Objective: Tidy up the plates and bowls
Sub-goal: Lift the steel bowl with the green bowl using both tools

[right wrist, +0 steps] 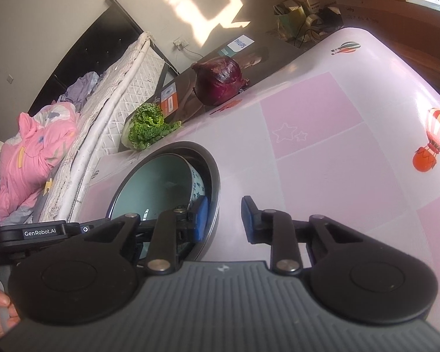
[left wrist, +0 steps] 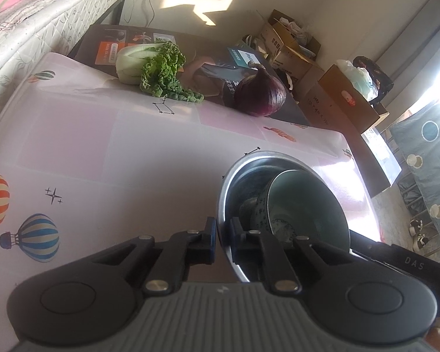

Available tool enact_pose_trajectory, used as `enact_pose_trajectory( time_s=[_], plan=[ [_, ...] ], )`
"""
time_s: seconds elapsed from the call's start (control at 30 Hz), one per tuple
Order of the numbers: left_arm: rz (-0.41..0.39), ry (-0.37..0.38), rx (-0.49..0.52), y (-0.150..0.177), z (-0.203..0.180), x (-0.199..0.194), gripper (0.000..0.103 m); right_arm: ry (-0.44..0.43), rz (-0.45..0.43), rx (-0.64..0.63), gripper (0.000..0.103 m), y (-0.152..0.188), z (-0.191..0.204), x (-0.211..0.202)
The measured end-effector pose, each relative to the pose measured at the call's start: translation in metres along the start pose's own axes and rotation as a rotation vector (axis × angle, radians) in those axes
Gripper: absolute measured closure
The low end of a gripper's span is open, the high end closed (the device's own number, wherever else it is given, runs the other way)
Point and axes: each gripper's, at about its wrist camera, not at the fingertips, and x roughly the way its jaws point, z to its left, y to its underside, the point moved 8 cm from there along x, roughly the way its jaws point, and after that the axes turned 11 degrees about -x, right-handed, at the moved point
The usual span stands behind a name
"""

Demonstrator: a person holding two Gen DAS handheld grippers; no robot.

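Jaws of the left gripper [left wrist: 222, 231] pinch the pan [left wrist: 234, 173] rim at the table [left wrist: 102, 146] edge; the right gripper [right wrist: 223, 215] straddles it, not touching.

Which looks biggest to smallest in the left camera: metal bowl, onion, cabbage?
1. Metal bowl, though it is nearest the camera.
2. Cabbage and onion look about alike, so no ranking.

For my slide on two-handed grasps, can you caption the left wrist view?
Left gripper shut on the metal bowl's rim, a teal bowl tilted inside it.
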Motion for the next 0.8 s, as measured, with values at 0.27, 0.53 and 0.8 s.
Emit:
enact_pose_trajectory(
  time_s=[0.27, 0.53, 0.8],
  plan=[
    [0.014, -0.002, -0.015, 0.000, 0.000, 0.006, 0.093, -0.007, 0.044, 0.015, 0.085, -0.001, 0.002, 0.022],
    [0.048, -0.009, -0.033, -0.001, 0.001, 0.014, 0.093, -0.032, 0.054, 0.032, 0.093, 0.000, 0.007, 0.032],
    [0.077, -0.017, -0.030, 0.010, 0.006, 0.004, 0.093, -0.044, 0.081, 0.033, 0.094, 0.009, 0.015, 0.025]
  ],
)
